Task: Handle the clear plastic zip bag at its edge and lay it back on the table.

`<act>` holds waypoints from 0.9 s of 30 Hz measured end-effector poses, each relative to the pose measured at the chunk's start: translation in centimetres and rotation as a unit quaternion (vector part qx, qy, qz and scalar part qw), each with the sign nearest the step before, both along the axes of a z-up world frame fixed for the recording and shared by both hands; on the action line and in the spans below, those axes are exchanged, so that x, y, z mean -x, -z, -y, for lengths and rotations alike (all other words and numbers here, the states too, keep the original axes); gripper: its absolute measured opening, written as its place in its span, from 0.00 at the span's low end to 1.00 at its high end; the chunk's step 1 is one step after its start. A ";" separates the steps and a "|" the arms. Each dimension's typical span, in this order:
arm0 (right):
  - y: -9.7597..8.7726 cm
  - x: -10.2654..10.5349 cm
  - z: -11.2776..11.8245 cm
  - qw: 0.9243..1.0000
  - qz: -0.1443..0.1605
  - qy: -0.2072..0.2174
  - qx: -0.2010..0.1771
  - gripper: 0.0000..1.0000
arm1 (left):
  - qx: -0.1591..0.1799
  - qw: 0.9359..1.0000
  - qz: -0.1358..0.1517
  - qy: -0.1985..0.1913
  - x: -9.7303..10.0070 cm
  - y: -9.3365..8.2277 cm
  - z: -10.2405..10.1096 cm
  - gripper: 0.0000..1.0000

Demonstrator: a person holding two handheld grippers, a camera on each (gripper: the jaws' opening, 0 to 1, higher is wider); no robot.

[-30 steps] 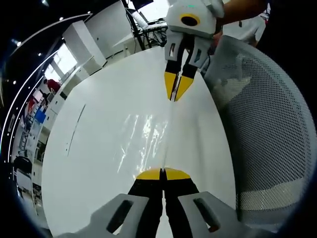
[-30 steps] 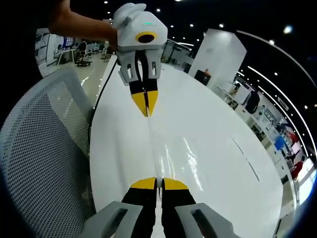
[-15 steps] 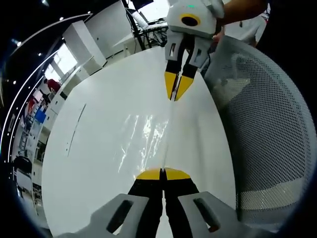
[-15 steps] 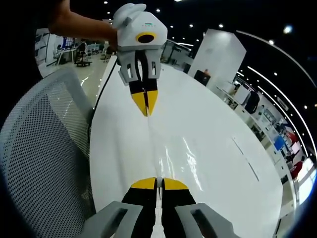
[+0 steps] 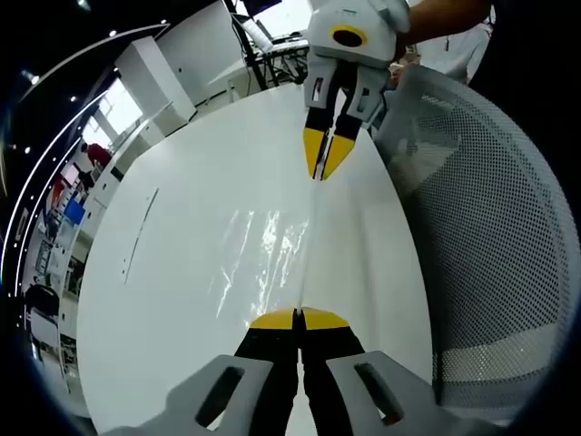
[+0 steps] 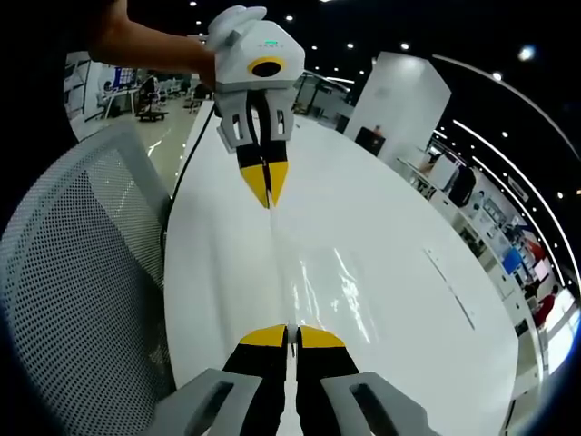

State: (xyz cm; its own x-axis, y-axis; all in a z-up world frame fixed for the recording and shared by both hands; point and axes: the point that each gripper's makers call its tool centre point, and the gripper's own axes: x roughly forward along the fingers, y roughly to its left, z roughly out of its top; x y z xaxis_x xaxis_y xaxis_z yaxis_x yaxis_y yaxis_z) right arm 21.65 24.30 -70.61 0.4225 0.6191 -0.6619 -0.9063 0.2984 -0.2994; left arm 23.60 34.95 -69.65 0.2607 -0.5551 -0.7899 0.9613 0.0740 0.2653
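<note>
two grippers stretch a clear bag above a white table

the white table (image 5: 182, 272) is the landmark and the largest thing, with a mesh chair back (image 5: 490, 236) just beside its near edge and touching nothing held. the clear plastic zip bag (image 5: 272, 250) hangs taut over the table, its glossy sheet spread toward the table's middle and its upper edge running as a straight line between the two grippers; whether its lower part touches the table cannot be told. the left gripper (image 5: 298, 319) has its yellow-tipped jaws pressed together on one end of that edge, and the right gripper (image 5: 324, 168), farther along the table, is pinched closed on the other end.
</note>
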 end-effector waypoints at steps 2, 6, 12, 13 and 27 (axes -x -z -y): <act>0.0 0.0 0.0 1.000 -0.001 0.000 0.000 0.00 | 0.000 1.000 -0.001 0.000 0.0 0.0 0.0 0.00; 0.0 -0.1 0.1 1.000 0.001 0.001 0.002 0.00 | 0.000 1.000 0.001 0.002 0.0 0.1 0.0 0.00; 0.0 -0.1 0.4 1.000 0.003 0.006 0.005 0.00 | -0.004 1.000 0.008 0.024 0.4 0.3 0.3 0.00; 0.0 -0.1 0.5 1.000 0.001 0.009 0.003 0.00 | -0.005 1.000 0.009 0.026 0.5 0.4 0.4 0.00; -0.3 0.0 1.3 1.000 -0.013 0.014 0.006 0.02 | -0.012 0.998 0.019 0.056 1.3 0.6 1.0 0.00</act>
